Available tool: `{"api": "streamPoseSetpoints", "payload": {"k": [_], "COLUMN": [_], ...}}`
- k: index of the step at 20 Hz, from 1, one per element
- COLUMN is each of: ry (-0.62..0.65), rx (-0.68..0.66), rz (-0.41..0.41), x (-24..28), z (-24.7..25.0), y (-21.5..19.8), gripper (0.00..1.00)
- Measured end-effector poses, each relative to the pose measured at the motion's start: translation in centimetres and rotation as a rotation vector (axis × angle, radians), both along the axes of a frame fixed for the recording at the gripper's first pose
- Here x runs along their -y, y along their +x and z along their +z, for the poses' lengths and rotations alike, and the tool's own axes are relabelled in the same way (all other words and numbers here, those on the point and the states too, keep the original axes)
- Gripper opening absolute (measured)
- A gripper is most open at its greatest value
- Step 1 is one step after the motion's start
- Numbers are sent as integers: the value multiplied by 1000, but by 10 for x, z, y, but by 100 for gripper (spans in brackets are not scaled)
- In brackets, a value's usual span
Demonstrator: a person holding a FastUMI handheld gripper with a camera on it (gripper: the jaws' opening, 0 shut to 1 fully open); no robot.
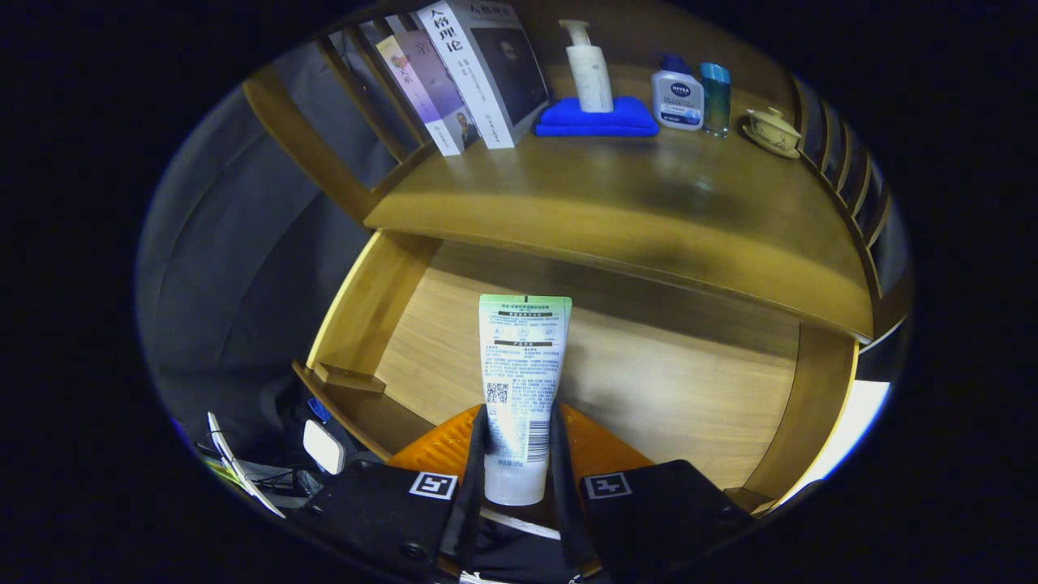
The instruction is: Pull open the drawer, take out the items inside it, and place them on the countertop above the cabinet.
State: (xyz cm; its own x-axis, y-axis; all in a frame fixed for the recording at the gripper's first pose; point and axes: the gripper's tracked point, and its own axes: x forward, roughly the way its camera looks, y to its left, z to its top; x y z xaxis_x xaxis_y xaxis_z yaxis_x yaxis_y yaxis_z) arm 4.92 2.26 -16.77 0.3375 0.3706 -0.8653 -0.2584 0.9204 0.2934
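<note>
Gripper view: the gripper (516, 454) is pinching a white tube (521, 381) with a green-banded end, both fingers (473, 470) pressing on its lower sides near the cap, the tube standing lengthwise between them and pointing forward. Beneath it, the wooden drawer (649, 381) is standing pulled open, its pale floor bare ahead of the tube and its side walls running to either side. Above and beyond the drawer, the countertop (616, 203) is carrying the following: two books (462, 73) leaning together at the far left against the slatted rail; a folded blue cloth (596, 120) with a white pump bottle (589, 69) standing upright on it; just to the right of that, a white bottle with a blue cap (677, 99) and, touching or just beside it, a slim teal bottle (715, 97); farther right, a small lidded cup on a saucer (772, 130). A white device with cables (323, 446) is lying low to the left, outside the drawer.
</note>
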Motion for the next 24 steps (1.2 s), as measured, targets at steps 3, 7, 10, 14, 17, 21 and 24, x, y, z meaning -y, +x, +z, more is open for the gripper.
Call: {"api": "streamPoseSetpoints", "payload": {"k": [3, 7, 10, 14, 17, 21, 24], "ry": [18, 53, 71, 106, 110, 93, 57], "rx": [36, 75, 108, 143, 155, 132, 109], "rz": [-9, -51, -91, -168, -225, -309, -363], "x": [2, 7, 15, 25, 32, 39, 47], "z": [17, 38, 52, 68, 73, 60, 43], "y": [7, 29, 52, 93, 123, 160, 182], "gripper": [42, 43, 43, 42, 42, 42, 43]}}
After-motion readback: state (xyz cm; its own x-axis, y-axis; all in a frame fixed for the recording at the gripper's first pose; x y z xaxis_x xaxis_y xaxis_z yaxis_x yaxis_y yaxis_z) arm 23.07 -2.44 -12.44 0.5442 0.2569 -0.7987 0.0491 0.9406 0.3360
